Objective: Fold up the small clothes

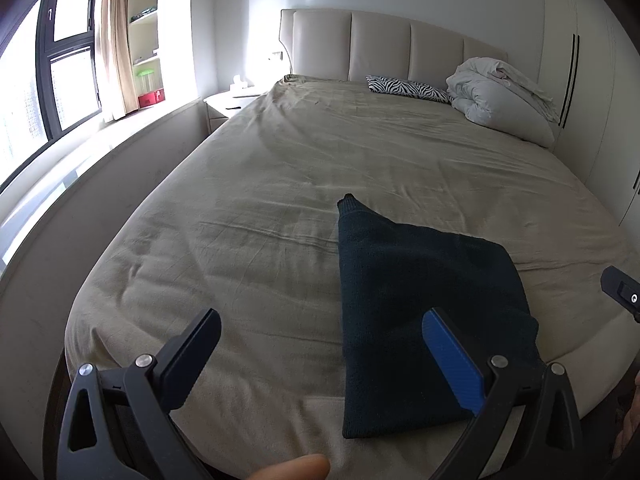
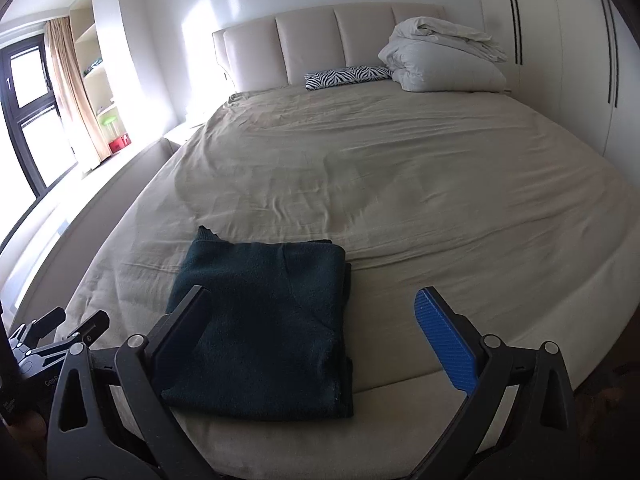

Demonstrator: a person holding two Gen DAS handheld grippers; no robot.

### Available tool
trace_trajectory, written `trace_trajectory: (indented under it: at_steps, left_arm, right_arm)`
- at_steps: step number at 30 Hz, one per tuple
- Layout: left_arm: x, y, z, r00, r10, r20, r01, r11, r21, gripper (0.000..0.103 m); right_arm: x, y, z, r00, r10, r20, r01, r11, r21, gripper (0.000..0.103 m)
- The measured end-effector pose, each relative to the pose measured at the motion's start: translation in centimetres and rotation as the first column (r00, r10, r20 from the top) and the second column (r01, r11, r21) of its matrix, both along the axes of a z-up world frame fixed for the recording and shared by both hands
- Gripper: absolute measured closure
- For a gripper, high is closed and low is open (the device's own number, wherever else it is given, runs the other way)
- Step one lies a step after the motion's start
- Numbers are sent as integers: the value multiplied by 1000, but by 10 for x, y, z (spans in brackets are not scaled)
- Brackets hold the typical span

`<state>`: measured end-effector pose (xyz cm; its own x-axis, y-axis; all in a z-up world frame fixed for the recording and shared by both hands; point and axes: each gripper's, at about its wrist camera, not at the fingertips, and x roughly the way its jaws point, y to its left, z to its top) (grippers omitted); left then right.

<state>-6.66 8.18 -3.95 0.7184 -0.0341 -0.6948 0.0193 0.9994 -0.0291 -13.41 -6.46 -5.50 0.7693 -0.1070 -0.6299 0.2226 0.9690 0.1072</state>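
Both claws spread wide, nothing pinched: left claw [image 1: 320,360] hangs over sweater's left edge, right claw [image 2: 320,332] over its right half. Dark teal knit sweater [image 2: 264,328] lies folded in neat rectangle near foot edge of bed [image 2: 400,184], one corner poking out at far left. Looks soft, floppy, thick, not slippery; layers will likely slide apart, so grab stacked edges together. Zebra-print pillow [image 2: 348,76] and bundled white duvet [image 2: 440,60] far beyond sweater, by headboard.

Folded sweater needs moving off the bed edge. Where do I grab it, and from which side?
Judging by its pose, take the sweater at its thick layered near-right corner, with the right gripper coming low from the foot of the bed. The stacked edges there let one pinch catch every layer; the far-left corner has a loose tip sticking out.
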Motion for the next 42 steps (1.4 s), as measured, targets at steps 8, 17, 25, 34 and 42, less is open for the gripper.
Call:
trace_trajectory:
  at_steps: [8,17,25,34,42]
  left_arm:
    - [0,-6,-9,1000,-10,-30,11,1000,8,0]
    - [3,-3,-13,999,-3,-40,3,1000,8,0]
    - [5,-3,-19,999,0,-50,1,1000,20,0]
    - [7,-3,-25,998,4,-62,-2,1000,22,0]
    - [7,-3,-26,998,2,-64,-1,1000,22,0]
  right_arm:
    - [7,13,-32,993,-8,-116,7,1000,-7,0]
    - [6,15,-34,991,-1,-137,-2,1000,-21,0]
    - [10,16,-42,986,-5,-164,2,1000,-18,0]
    - [15,13,-51,983,-16,-183,15,1000,-7,0]
    - [16,14,-55,981,-21,-194,20,1000,-7,0]
